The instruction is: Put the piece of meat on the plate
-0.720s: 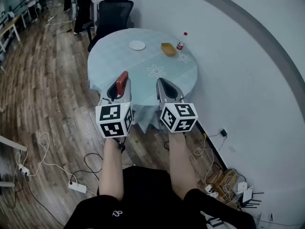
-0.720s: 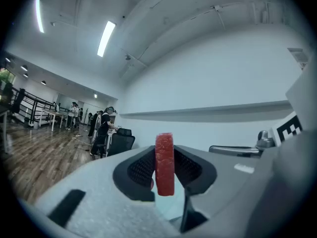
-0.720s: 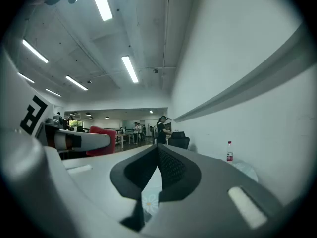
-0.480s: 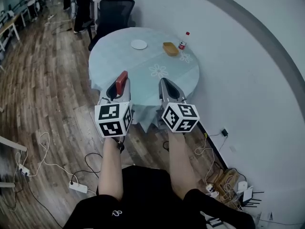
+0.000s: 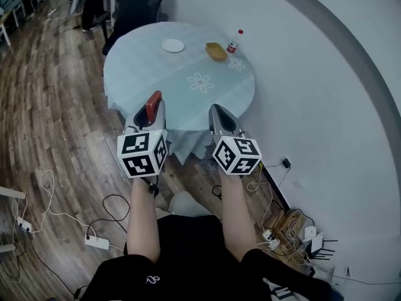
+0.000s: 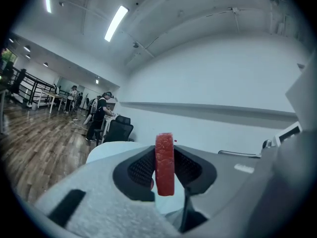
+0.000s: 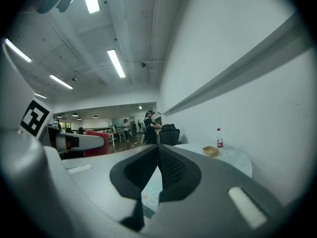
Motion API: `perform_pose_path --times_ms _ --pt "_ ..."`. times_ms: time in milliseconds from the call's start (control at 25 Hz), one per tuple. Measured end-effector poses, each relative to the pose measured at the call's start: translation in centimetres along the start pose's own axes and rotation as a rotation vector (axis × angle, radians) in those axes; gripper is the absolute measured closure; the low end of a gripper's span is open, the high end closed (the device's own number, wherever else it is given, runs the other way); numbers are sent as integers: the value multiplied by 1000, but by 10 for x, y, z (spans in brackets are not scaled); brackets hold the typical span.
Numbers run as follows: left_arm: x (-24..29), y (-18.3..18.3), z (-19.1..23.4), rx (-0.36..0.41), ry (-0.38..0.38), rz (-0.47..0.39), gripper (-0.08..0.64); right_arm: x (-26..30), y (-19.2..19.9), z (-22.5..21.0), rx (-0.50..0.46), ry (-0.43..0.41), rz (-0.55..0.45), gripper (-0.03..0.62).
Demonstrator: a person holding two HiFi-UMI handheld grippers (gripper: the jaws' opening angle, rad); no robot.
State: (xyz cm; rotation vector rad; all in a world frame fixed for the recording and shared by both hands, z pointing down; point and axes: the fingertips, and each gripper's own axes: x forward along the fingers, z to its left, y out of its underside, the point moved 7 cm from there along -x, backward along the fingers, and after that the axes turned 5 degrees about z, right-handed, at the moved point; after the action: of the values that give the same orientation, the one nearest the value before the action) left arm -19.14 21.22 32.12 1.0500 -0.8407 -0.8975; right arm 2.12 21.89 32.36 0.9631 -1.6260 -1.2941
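A red slab of meat stands on edge between the jaws of my left gripper, which is shut on it; the left gripper view shows the meat clamped upright between the black pads. My right gripper is shut with nothing in it, its pads meeting. Both are held level before the near edge of a round table with a pale flowered cloth. A small white plate lies at the table's far side, well beyond both grippers.
On the far right of the table are a yellow dish and a red-capped bottle. A black office chair stands behind the table. Cables and a power strip lie on the wood floor. A white wall runs along the right.
The head view has shifted: the table sits a little further up and left in the picture. Both grippers keep their pose, the meat still in the left one.
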Motion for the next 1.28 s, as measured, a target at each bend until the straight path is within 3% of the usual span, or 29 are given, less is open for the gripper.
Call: perform_pose_path --times_ms 320,680,960,1120,1280 --pt "53 6 18 -15 -22 33 471 57 10 -19 8 -55 22 586" --pt "160 3 79 -51 -148 101 471 196 8 -60 35 -159 83 586" --pt "265 -10 97 -35 -204 192 471 297 -4 -129 115 -184 118 586" --pt "326 -11 91 -25 -185 231 471 340 -3 -174 157 -175 132 586" --pt "368 -4 73 -16 -104 260 470 361 1 -213 193 -118 135 586"
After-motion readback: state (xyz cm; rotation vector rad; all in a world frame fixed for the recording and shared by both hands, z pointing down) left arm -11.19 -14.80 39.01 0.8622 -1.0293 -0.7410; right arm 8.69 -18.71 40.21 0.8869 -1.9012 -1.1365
